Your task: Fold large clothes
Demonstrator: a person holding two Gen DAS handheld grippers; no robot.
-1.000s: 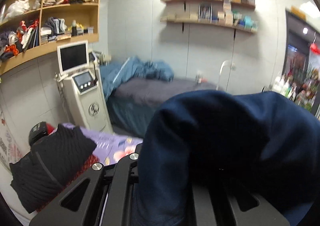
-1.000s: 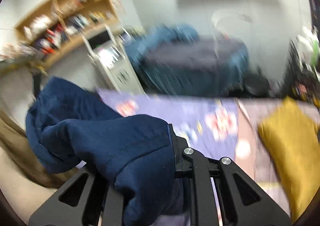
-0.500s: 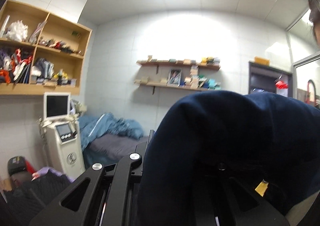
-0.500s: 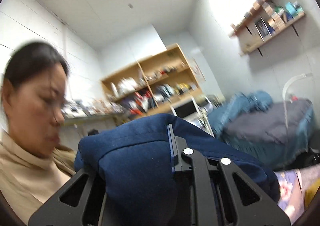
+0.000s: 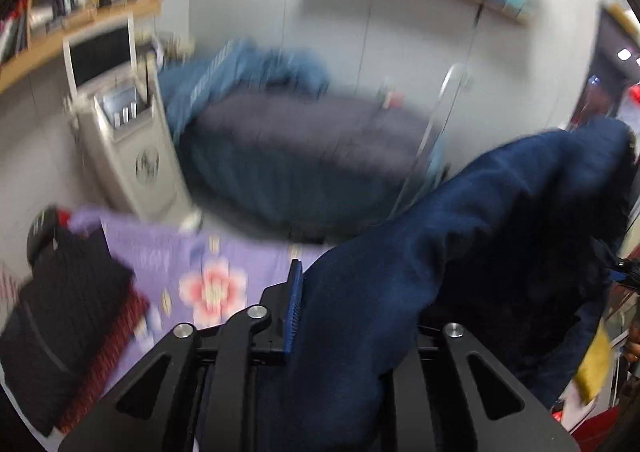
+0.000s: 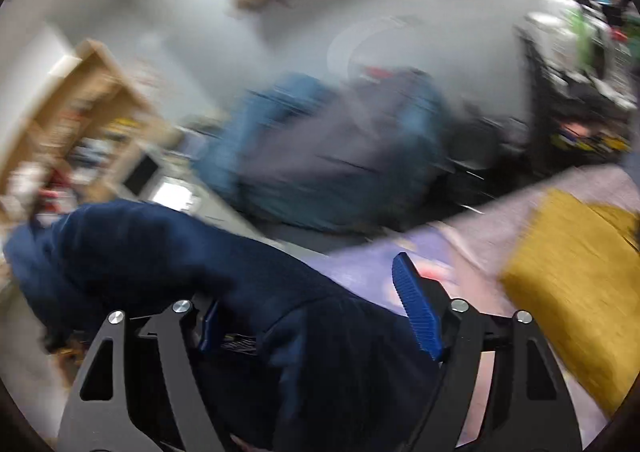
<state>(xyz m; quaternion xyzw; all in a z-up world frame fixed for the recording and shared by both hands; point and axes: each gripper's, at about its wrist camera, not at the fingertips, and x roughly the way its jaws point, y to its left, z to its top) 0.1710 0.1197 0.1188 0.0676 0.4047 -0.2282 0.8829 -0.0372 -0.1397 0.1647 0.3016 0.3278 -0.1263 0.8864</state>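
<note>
Two blurred views are showing a lilac floral sheet (image 5: 208, 252) before a bed (image 5: 304, 155); the navy garment (image 5: 460, 252) is hiding the left hand-held gripper (image 5: 344, 316), grip unclear, while the right hand-held gripper (image 6: 316, 316) is gaping wide.

On my left wrist feed I see a plain navy-blue fleece garment (image 5: 420, 272) draped over the matte black left gripper (image 5: 344, 316), whose finger pad (image 5: 294, 308) is ribbed bright blue. Beneath lies a lilac sheet printed with pink-and-white flowers (image 5: 208, 284). A black knitted garment (image 5: 64, 308) sits on it, edged with a red-and-black striped fabric (image 5: 108, 348). Behind, I make out a grey-topped bed with a teal-blue quilt (image 5: 280, 139), a cream-white machine with a dark screen (image 5: 128, 131) and a light wooden shelf unit (image 5: 100, 11). On my right wrist feed, the black right gripper (image 6: 320, 324) has the same blue ribbed pad (image 6: 416, 312), beside a mustard-yellow fabric piece (image 6: 576, 288).
</note>
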